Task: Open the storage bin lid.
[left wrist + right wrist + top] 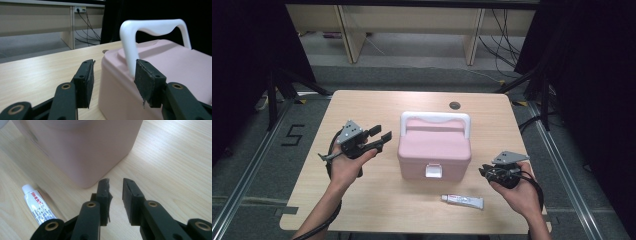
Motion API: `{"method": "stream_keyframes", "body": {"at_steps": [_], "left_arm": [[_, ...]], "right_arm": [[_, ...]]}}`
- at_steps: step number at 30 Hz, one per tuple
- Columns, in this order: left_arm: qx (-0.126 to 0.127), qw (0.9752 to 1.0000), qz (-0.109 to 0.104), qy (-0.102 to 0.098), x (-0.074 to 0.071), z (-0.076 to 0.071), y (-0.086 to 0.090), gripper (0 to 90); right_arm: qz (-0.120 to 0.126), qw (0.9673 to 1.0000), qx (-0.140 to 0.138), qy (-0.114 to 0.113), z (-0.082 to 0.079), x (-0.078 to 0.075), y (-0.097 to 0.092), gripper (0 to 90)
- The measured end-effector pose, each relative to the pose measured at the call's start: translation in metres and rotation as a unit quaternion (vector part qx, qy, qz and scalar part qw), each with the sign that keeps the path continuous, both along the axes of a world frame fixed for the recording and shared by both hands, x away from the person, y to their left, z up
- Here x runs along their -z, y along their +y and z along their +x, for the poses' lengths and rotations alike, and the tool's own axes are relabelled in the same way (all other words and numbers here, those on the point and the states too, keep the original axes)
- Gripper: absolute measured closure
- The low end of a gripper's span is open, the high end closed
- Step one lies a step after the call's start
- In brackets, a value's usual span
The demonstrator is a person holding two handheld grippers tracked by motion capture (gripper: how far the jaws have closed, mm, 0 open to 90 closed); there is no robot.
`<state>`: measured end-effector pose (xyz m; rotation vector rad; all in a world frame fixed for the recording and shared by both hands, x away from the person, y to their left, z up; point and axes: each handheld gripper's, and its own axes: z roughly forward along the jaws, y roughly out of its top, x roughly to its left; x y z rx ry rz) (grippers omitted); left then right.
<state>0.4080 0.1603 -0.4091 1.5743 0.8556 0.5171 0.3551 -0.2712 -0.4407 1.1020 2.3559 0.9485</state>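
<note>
A pink lidded box (434, 150) with a white handle (435, 119) and a white front latch (433, 171) stands shut in the middle of the wooden table (377, 200). My left gripper (381, 136) hovers just left of the box, jaws open and empty. In the left gripper view the gripper (115, 68) faces the box's (170, 62) corner under the raised handle (150, 27). My right gripper (484, 171) is beside the box's front right corner. Its jaws (116, 181) stand slightly apart with nothing between them. A small white tube (463, 201) (38, 203) lies in front of the box.
A round cable hole (455, 105) sits near the table's far edge. Beyond the table stand light wooden desk legs (349, 35) and loose cables (504, 40). Black curtains hang on both sides. A taped "5" (293, 135) marks the floor at left.
</note>
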Motion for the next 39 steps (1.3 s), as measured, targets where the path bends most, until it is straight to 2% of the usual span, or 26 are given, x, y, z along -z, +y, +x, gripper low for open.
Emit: {"method": "stream_keyframes", "body": {"at_steps": [4,6,7,9,10,13,15,19,21,22,25,30,31,32,35,39], "left_arm": [[0.008,0.9999,0.002,0.009,-0.008,0.006,-0.01,49.4],[0.01,0.9998,-0.005,0.019,-0.009,0.01,-0.016,49.5],[0.01,0.9996,-0.006,0.025,-0.009,0.011,-0.018,49.6],[0.01,0.9994,-0.005,0.032,-0.008,0.014,-0.024,50.0],[0.006,0.999,-0.009,0.044,-0.008,0.014,-0.027,51.9],[0.005,0.9987,-0.009,0.05,-0.008,0.019,-0.034,53.9],[0.005,0.9985,-0.009,0.054,-0.009,0.022,-0.037,54.8],[0.006,0.9978,-0.01,0.065,-0.011,0.029,-0.042,57.9],[0.003,0.9977,-0.01,0.066,-0.011,0.032,-0.044,59.8],[0.002,0.9978,-0.009,0.066,-0.012,0.032,-0.045,60.9],[-0.004,0.9978,-0.006,0.066,-0.012,0.034,-0.048,63.8],[-0.018,0.9975,-0.003,0.068,-0.01,0.035,-0.053,68.3],[-0.019,0.9975,-0.003,0.068,-0.01,0.035,-0.053,69.1],[-0.02,0.9974,-0.003,0.069,-0.01,0.035,-0.053,69.7],[-0.023,0.9963,-0.015,0.082,-0.012,0.035,-0.053,71.2],[-0.022,0.9956,-0.014,0.09,-0.015,0.035,-0.053,71.9]], "right_arm": [[0.002,1.0,0.003,0.006,-0.001,-0.001,0.004,76.4],[0.001,1.0,0.0,-0.001,-0.001,-0.002,0.005,76.5],[0.007,0.9999,0.008,0.002,-0.002,-0.003,0.006,76.5],[0.001,1.0,-0.004,-0.008,0.001,-0.003,0.005,76.4],[0.003,1.0,0.001,-0.006,0.0,-0.003,0.006,76.2],[0.006,1.0,0.005,-0.001,0.0,-0.003,0.007,76.0],[0.005,0.9999,-0.006,-0.012,0.002,-0.003,0.006,75.9],[0.007,0.9999,-0.003,-0.008,0.001,-0.003,0.007,75.7],[0.008,0.9999,-0.002,-0.008,0.001,-0.003,0.007,75.7],[0.005,0.9998,-0.006,-0.017,0.002,-0.002,0.006,75.6],[0.017,0.9998,0.01,0.003,-0.002,-0.002,0.008,75.7],[0.013,0.9999,0.003,-0.003,-0.002,-0.001,0.008,75.6],[0.005,0.9999,-0.004,-0.014,0.0,-0.001,0.006,75.5],[0.01,0.9999,0.002,-0.008,-0.001,-0.001,0.007,75.5],[0.012,0.9998,0.001,-0.017,0.0,-0.001,0.007,75.5],[0.012,0.9997,-0.001,-0.019,-0.001,-0.002,0.006,75.5]]}}
